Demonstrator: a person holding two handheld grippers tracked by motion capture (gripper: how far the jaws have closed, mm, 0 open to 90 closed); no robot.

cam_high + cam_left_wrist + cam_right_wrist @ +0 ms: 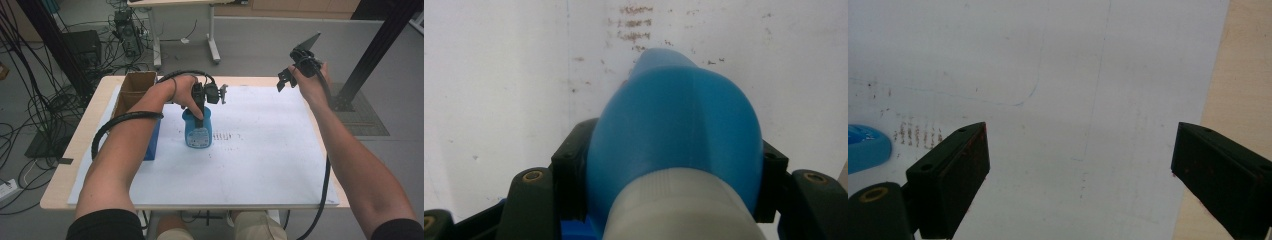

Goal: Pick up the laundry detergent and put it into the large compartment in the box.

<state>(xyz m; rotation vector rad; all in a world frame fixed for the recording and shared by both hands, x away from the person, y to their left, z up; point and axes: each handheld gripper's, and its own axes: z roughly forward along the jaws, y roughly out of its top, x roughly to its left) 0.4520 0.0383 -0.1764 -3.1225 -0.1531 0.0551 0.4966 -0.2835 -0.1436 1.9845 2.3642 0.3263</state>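
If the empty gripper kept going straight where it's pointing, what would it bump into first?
Probably the white sheet on the table: the right gripper has nothing between its open jaws, and only bare sheet lies ahead.

Light wood table (75, 165), white legs, stands on a grey floor (260, 45). A big white sheet (270, 165) covers most of the top; bare wood strips show at the left, right and far edges. The sheet is marked with rows of small brown specks (227, 136) near the middle and faint blue pen lines (1033, 90). Standing on the sheet: a blue bottle (198, 129), upright, left of centre. At the left edge an open brown cardboard box (134, 86) with a blue box (153, 142) just beside it, nearer the person.
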